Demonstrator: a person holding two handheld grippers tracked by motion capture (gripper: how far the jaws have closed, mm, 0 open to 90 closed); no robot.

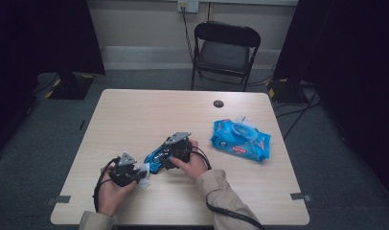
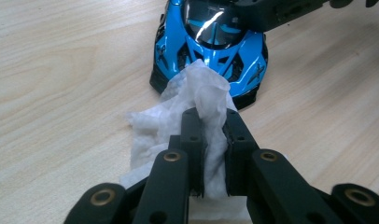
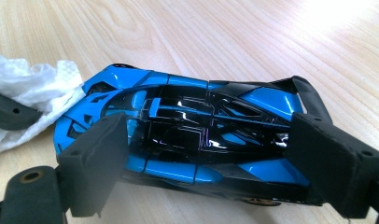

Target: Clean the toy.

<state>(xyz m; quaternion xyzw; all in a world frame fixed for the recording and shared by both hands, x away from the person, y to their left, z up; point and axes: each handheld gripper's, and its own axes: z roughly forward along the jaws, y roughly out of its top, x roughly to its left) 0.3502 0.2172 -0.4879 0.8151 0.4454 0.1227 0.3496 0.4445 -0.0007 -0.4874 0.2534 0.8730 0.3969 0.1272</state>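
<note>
Toy car, hard, glossy and probably slippery, is clamped lengthwise at the near tabletop by the right gripper; the soft, limp wipe, pinched in the closed left gripper, is pressed to its nose.

My blue and black toy car sits on its wheels; my crumpled white wipe touches its nose.
</note>
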